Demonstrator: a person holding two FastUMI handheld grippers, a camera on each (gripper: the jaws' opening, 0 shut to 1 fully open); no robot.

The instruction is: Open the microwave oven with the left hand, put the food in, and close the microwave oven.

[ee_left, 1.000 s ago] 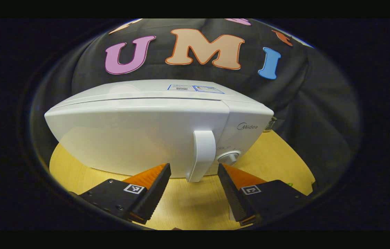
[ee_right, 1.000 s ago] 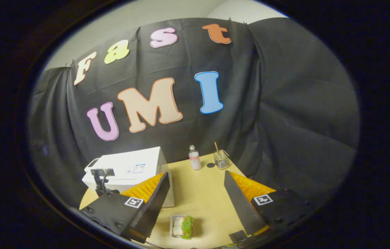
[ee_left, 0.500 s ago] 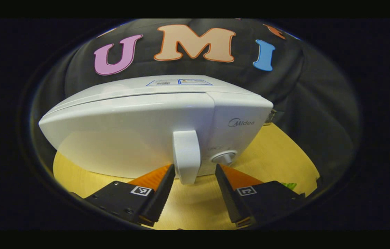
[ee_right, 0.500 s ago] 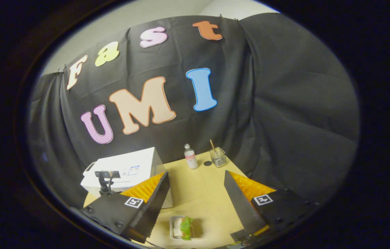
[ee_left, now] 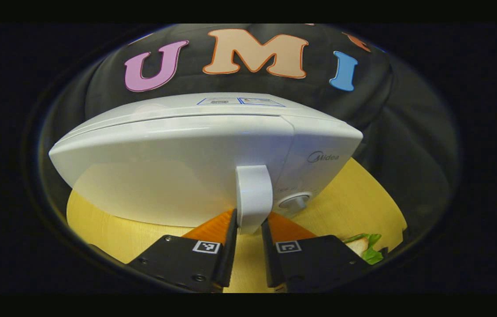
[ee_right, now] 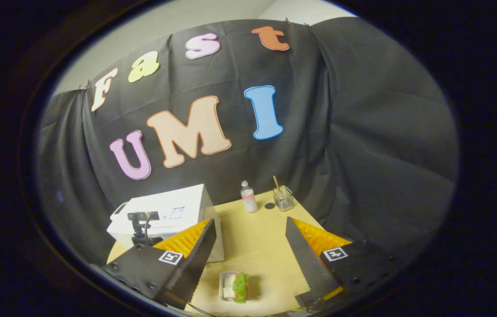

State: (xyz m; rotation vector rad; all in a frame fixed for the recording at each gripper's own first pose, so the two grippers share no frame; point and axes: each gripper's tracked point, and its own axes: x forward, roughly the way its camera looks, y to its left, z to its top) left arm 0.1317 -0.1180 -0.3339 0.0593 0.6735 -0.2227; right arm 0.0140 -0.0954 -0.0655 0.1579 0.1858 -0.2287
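The left gripper closes its fingers on the white door handle of the microwave oven, one finger pressed to each side of the handle's lower end. The door is shut, flush w/ the control panel; a round knob sits just right of the handle. The oven stands on a light wood counter.

In the left gripper view, the food, bread w/ green lettuce, peeks in at the lower right edge, on the counter and well apart from the oven.

In the right gripper view, the right gripper hangs high over the counter, fingers spread wide & holding nothing. Below and between them lies the food, a sandwich w/ lettuce in a small pale tray, near the counter's front edge. The microwave oven is seen at left from above, w/ the other gripper's camera in front of it. Toward the back of the counter stand a small bottle and, near it, a glass jar w/ a stick in it; a dark round spot lies between the two.
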